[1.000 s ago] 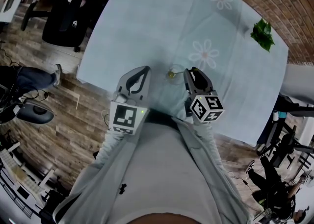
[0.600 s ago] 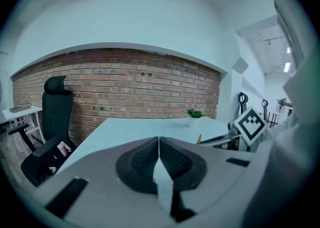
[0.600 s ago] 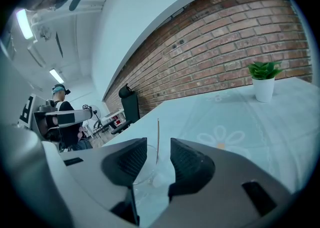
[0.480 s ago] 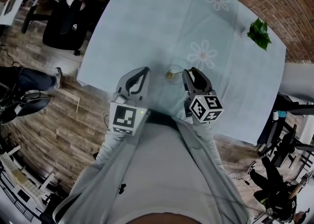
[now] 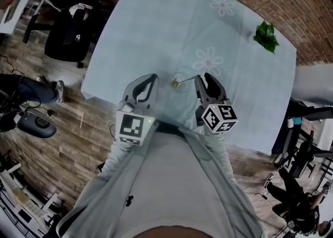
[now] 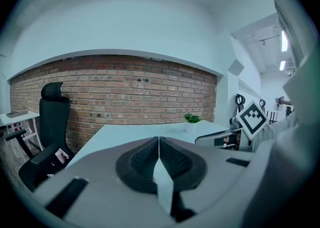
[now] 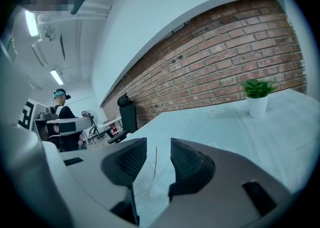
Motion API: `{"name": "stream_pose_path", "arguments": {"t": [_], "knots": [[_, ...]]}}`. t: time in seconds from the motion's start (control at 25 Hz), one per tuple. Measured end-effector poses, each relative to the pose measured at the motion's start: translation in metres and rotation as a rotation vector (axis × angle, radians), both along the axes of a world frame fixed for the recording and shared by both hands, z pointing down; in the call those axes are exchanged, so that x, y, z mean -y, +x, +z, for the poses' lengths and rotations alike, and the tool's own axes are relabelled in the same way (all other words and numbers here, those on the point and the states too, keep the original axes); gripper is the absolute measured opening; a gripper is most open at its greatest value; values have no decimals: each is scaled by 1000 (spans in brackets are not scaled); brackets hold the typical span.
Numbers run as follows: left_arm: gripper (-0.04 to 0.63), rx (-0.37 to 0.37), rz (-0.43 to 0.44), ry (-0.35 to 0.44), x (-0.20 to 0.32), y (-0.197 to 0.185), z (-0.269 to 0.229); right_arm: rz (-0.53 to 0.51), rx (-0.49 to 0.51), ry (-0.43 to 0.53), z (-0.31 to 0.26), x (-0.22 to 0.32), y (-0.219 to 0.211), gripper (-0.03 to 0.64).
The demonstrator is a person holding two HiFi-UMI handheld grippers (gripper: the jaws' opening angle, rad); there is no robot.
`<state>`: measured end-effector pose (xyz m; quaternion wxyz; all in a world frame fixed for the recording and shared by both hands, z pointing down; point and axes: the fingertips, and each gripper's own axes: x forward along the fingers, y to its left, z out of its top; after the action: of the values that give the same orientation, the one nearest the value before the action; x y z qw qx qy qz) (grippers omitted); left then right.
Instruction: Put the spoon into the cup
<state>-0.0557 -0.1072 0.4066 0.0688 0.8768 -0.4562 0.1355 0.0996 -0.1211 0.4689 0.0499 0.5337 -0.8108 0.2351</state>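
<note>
Slim metal spoon [image 5: 187, 79] now sits in the small clear glass cup [image 5: 179, 82], its bowl end down inside and its handle leaning out over the rim toward the right gripper [image 5: 204, 78]. In the right gripper view the handle [image 7: 155, 161] is a thin line rising from the glass [image 7: 142, 184], in the gap between the jaws. The right gripper's [image 7: 159, 148] jaws have just been opening and stand wide, pads off the handle on both sides. This looks like a release, with the spoon resting on the cup alone, so the task looks essentially done. What's left is probably to back the right gripper off without knocking the handle, since the glass looks light and tippy. The left gripper [image 5: 151, 78] hangs just left of the cup, not touching it. Its jaws [image 6: 159, 139] are pressed together on nothing, so it seems parked out of the way. The cup stands near the front edge of a table under a pale blue cloth [image 5: 156, 23] printed with white daisies [image 5: 208, 60]. A small green plant in a white pot [image 5: 265, 36] sits well apart at the far corner. A red brick wall [image 7: 225, 62] runs behind the table, a black office chair [image 5: 67, 23] stands off to the left, and the floor [image 5: 62, 127] is wood plank.
</note>
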Motion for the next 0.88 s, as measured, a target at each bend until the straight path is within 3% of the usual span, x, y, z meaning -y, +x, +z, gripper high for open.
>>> {"name": "stream_pose_path", "arguments": {"t": [0.88], "knots": [[20, -17, 98, 127, 12, 30, -45, 135, 3, 302, -124, -10, 47, 138]]}}
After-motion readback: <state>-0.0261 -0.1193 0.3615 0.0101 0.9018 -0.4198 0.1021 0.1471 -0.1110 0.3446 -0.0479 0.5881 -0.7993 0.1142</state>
